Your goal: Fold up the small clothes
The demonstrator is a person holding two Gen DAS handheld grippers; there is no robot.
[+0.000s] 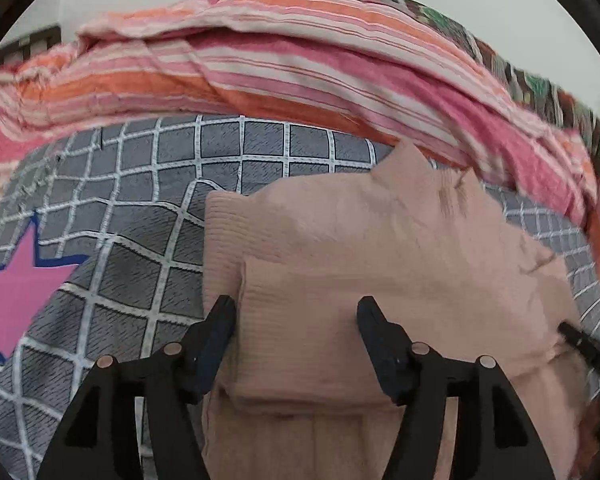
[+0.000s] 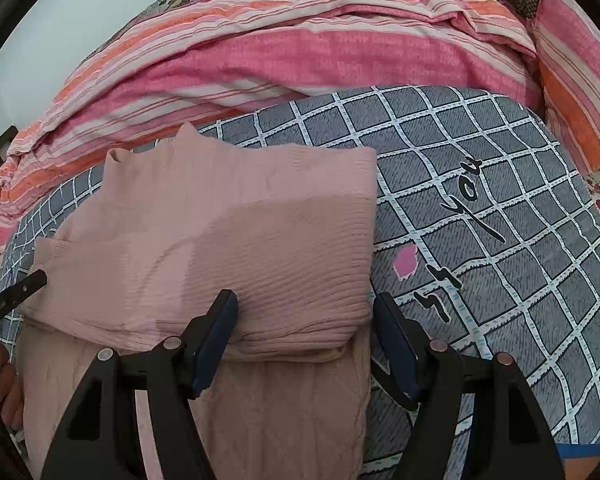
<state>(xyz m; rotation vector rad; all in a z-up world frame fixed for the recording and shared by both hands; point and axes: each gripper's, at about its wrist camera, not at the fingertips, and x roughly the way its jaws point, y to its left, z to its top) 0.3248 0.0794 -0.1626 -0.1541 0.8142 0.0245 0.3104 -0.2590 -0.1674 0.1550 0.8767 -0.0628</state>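
Observation:
A pink ribbed knit garment (image 1: 380, 240) lies folded on the grey checked bedspread (image 1: 132, 280); its upper part is doubled over the lower part. My left gripper (image 1: 296, 306) stands open over the folded layer's left side, one finger at its left edge and the other resting on the cloth. In the right wrist view the same garment (image 2: 240, 220) fills the left half. My right gripper (image 2: 306, 300) is open astride its right edge, one finger on the knit and the other over the bedspread (image 2: 500, 240). Neither gripper pinches any cloth.
A rumpled pink and orange striped quilt (image 1: 300, 72) is heaped along the far side of the bed (image 2: 300, 56). A pink star print (image 1: 12, 292) marks the bedspread at the left. A person's hand (image 2: 6, 384) shows at the left edge of the right wrist view.

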